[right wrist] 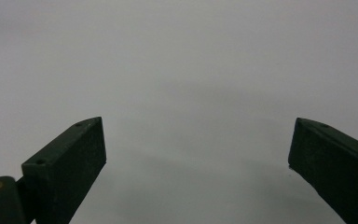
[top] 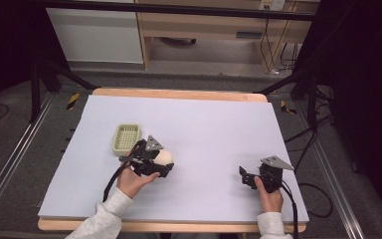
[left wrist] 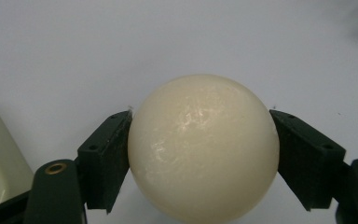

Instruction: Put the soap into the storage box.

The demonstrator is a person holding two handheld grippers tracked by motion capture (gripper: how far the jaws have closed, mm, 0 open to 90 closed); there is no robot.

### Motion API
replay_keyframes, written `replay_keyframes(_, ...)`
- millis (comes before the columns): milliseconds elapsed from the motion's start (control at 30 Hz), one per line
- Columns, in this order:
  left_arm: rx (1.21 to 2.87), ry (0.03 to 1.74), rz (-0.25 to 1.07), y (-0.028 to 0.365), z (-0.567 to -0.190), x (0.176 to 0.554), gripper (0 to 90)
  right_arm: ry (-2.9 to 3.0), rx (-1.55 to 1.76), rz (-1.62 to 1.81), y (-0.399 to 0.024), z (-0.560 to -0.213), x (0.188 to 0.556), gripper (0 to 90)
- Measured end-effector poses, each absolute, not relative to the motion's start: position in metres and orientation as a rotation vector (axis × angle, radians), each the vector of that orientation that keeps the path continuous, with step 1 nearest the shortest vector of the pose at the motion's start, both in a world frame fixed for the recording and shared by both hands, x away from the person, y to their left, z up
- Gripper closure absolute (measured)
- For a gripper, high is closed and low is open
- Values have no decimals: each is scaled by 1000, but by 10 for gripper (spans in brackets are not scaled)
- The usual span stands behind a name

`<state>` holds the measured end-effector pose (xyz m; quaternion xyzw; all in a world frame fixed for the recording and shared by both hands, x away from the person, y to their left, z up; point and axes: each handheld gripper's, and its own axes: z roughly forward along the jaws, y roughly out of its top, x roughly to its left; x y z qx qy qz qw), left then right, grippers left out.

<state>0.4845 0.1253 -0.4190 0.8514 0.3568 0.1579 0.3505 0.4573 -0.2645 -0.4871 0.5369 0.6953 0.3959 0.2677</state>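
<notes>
— Ball point(left wrist: 203, 148), cream-white and glossy: where does it sit?

— Clamped in the left hand-held gripper point(left wrist: 200, 149). In the left gripper view both black jaws press on its sides, one on each flank, with the ball bulging out ahead of them.

— And around that hand-held gripper?

— In the high view the left hand-held gripper point(top: 165, 160) is over the pale surface point(top: 214, 124), with the ball point(top: 166, 158) at its tip. A small pale green basket point(top: 126, 138) lies just beyond it, up and to its left; a corner of that basket point(left wrist: 0, 158) shows beside the left jaw.

— What about the other one?

— Right hand-held gripper point(top: 244, 175) is well apart, off to the right of the ball. Its jaws stand wide open point(right wrist: 198, 149) with nothing between them, just bare surface point(right wrist: 182, 70).
</notes>
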Motion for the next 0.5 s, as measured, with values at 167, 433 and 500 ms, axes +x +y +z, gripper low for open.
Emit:
replay_keyframes(167, 2198, 934, 416, 129, -417, 486, 242, 1876, 1446, 1067, -265, -487, 457, 44)
replay_keyframes(433, 2186, 946, 428, 136, -414, 488, 242, 1877, 1449, 1069, -265, -487, 457, 44)
replay_keyframes(500, 2187, 945, 434, 138, -412, 488, 242, 1877, 1449, 1069, -265, -487, 457, 44)
